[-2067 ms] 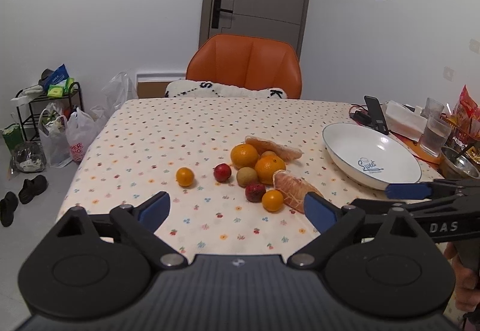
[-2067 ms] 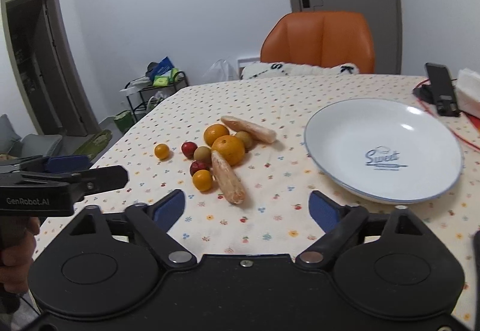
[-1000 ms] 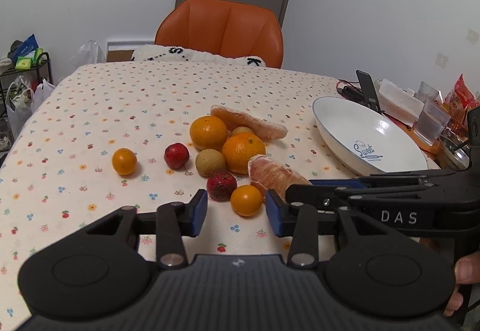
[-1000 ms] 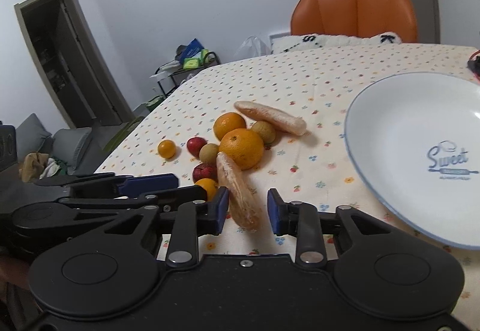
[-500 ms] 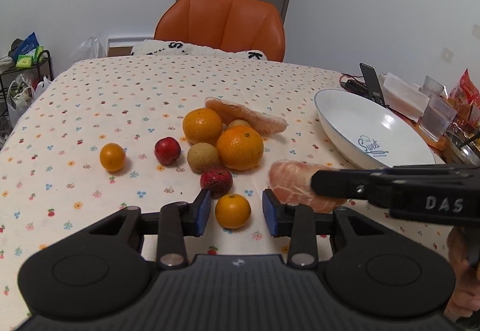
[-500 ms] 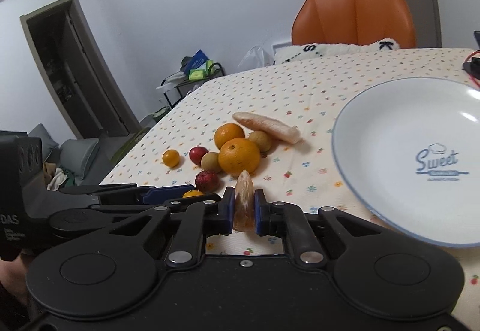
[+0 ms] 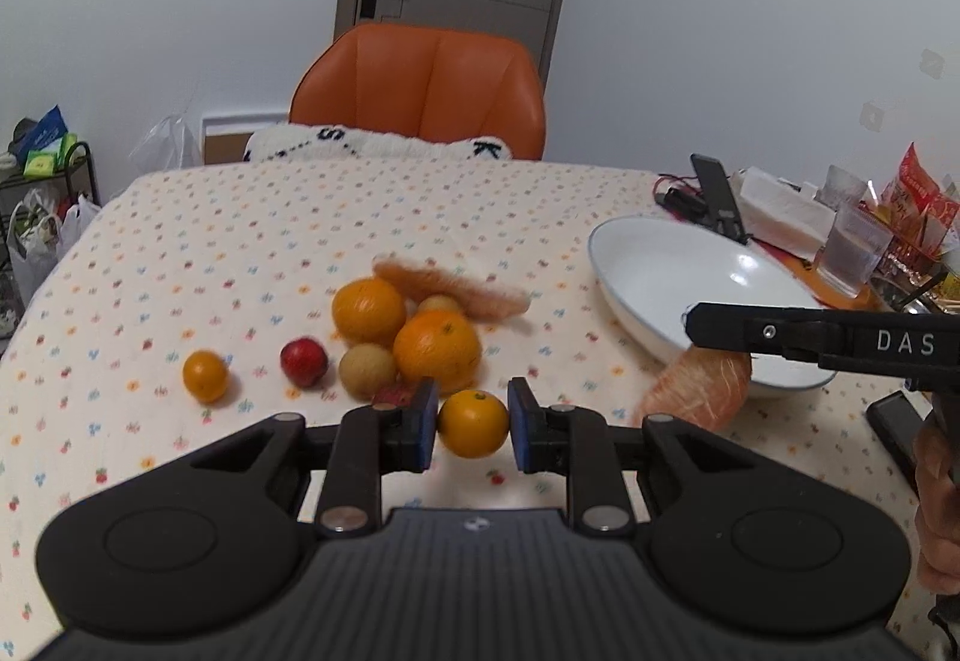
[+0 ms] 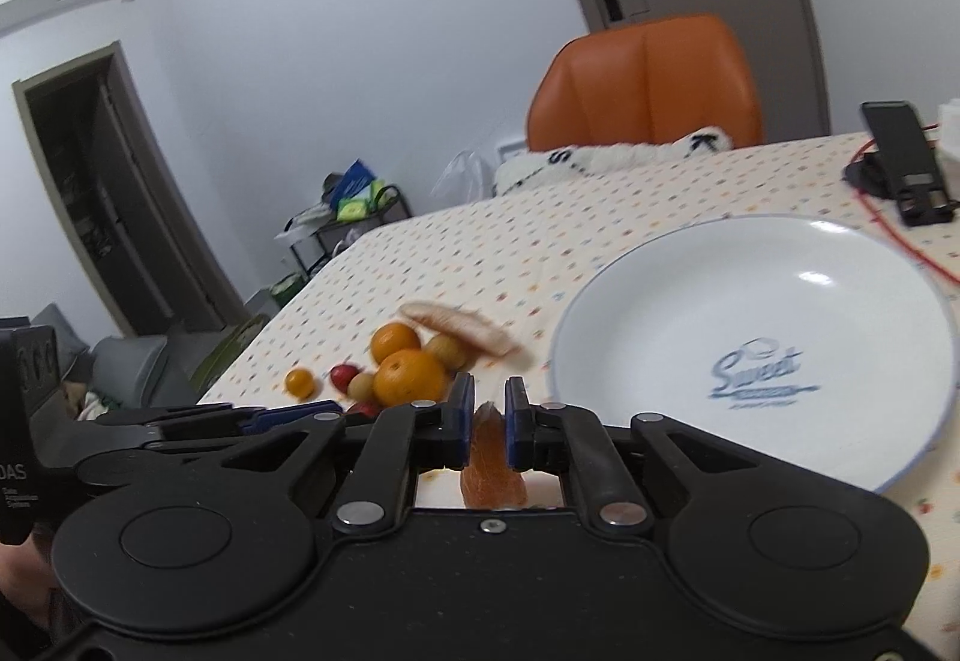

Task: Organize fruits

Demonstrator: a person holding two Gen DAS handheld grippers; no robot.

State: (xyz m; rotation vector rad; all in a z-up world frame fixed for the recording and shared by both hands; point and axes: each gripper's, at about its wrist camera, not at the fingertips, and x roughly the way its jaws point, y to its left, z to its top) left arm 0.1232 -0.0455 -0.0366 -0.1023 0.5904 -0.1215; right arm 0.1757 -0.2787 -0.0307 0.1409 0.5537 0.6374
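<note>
The left gripper (image 7: 472, 424) is closed on a small orange (image 7: 473, 423), with a blue pad on each side of the fruit, at the near edge of the fruit cluster. The right gripper (image 8: 483, 424) clamps a peeled citrus segment (image 8: 491, 466) between its narrowly set pads; in the left wrist view that segment (image 7: 696, 388) hangs clear of the cloth, just beside the near rim of the white plate (image 7: 636, 265).

The remaining fruit lies on the floral tablecloth (image 7: 240, 241), left of the plate. Two large oranges (image 7: 438, 346) sit side by side with a brown fruit (image 7: 367, 371) touching their near side. A red fruit (image 7: 303, 361) lies just left of the brown one, and another small orange (image 7: 205, 375) sits alone further left. A second peeled segment (image 7: 450, 286) lies behind the large oranges. A dark red fruit (image 7: 393, 396) shows partly behind the left finger.

The plate holds no fruit. An orange chair (image 7: 420, 91) stands at the far side of the table. A phone stand (image 7: 717, 196) and a glass (image 7: 855, 250) stand to the far right.
</note>
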